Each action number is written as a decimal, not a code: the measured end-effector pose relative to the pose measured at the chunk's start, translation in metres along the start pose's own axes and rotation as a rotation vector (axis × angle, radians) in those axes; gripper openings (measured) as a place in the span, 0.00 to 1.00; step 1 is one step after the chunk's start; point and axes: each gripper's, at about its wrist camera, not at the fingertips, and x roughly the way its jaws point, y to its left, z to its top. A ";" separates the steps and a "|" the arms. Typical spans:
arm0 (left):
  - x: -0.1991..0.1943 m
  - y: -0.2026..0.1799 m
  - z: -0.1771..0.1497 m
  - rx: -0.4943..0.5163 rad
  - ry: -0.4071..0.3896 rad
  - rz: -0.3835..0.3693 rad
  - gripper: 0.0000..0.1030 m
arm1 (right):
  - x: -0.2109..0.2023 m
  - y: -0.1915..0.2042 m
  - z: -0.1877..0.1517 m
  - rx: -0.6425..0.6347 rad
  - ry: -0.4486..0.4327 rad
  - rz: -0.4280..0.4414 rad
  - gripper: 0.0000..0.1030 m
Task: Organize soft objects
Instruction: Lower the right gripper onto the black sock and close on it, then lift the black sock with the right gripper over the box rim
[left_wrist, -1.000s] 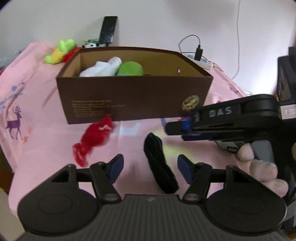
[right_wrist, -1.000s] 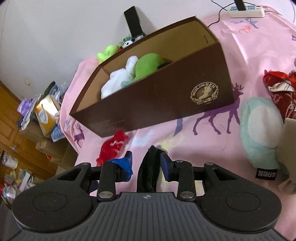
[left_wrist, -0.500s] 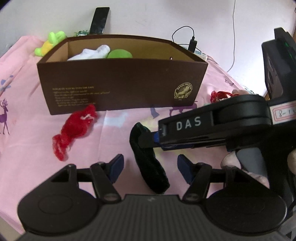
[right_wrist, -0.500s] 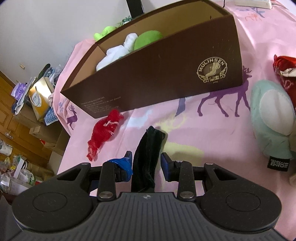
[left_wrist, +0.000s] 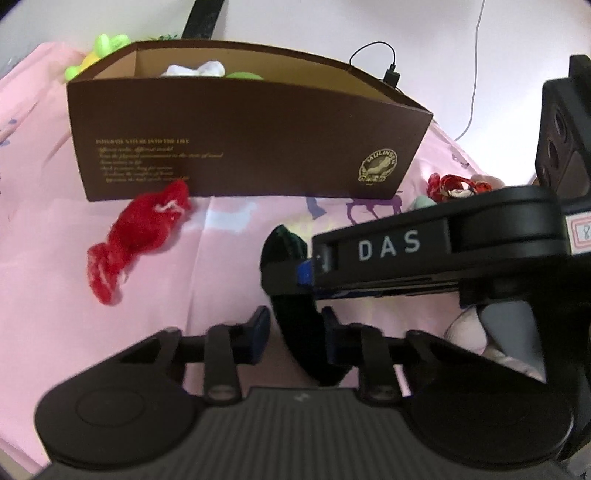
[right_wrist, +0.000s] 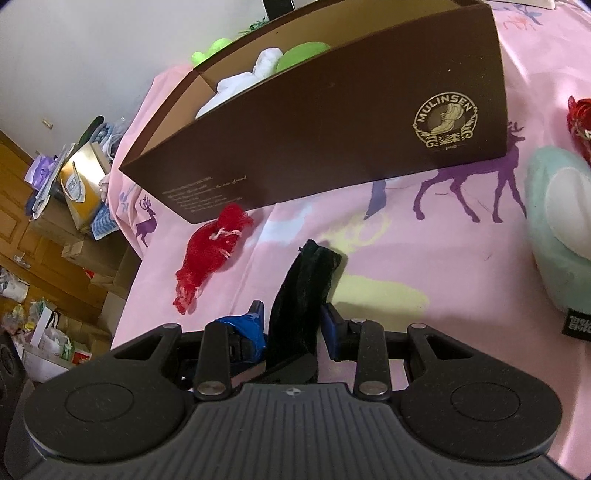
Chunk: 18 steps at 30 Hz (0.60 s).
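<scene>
A black velvet cloth (left_wrist: 280, 251) lies stretched over the pink sheet, in front of the brown shoe box (left_wrist: 240, 147). My right gripper (right_wrist: 293, 317) is shut on its near end; the left wrist view shows that gripper (left_wrist: 306, 275) side-on, reaching in from the right. My left gripper (left_wrist: 295, 328) straddles the same cloth (right_wrist: 306, 280) lower down, and its jaws are closing. The right pad touches the cloth while a thin strip of sheet still shows beside the left pad. A white soft item (left_wrist: 195, 70) and a green one (left_wrist: 243, 75) sit inside the box.
A red mesh pouch (left_wrist: 144, 229) lies left of the cloth by the box front. A teal plush (right_wrist: 554, 221) and a red item (left_wrist: 454, 184) lie to the right. A lime toy (left_wrist: 103, 48) sits behind the box. The bed edge drops off at left, with cluttered floor (right_wrist: 55, 258) below.
My left gripper has sunk closer to the sheet and its jaws have narrowed from wide apart to close around the black cloth. My right gripper has kept its grip on the cloth.
</scene>
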 end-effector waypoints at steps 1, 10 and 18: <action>0.000 0.000 0.000 0.001 -0.001 -0.001 0.14 | 0.000 0.000 0.000 0.000 0.002 0.007 0.16; -0.005 -0.006 -0.001 0.024 -0.032 0.009 0.06 | -0.002 0.009 -0.008 -0.069 -0.025 0.007 0.04; -0.027 -0.014 -0.004 0.069 -0.081 0.028 0.05 | -0.019 0.012 -0.013 -0.071 -0.072 0.057 0.00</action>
